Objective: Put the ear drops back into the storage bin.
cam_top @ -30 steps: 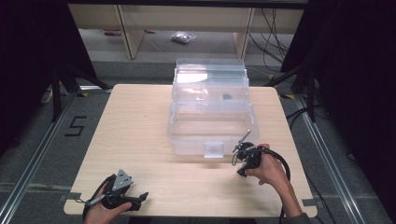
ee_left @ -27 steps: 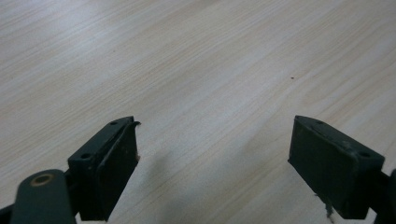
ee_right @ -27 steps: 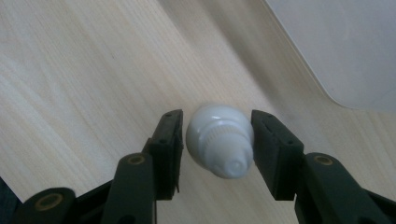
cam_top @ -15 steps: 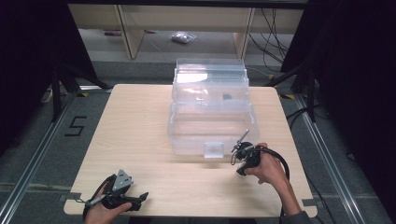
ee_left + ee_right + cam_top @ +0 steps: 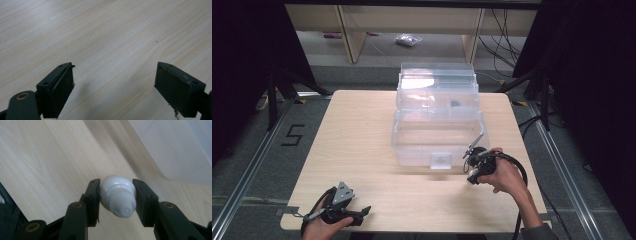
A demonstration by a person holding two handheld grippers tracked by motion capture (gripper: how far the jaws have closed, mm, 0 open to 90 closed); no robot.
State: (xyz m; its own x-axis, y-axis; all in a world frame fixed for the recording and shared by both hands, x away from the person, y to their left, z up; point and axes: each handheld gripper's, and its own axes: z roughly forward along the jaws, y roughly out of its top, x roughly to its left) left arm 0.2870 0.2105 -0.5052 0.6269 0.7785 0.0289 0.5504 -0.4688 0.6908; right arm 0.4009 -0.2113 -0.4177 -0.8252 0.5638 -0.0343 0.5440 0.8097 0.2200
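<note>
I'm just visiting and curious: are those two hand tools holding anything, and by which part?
The right tool pinches a small white ribbed plastic piece across its sides. The left tool is open and holds nothing.

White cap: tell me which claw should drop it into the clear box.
Right, probably. The right claw is already shut on the white cap beside the clear box. The left claw is open over bare table, farther from the box.
</note>
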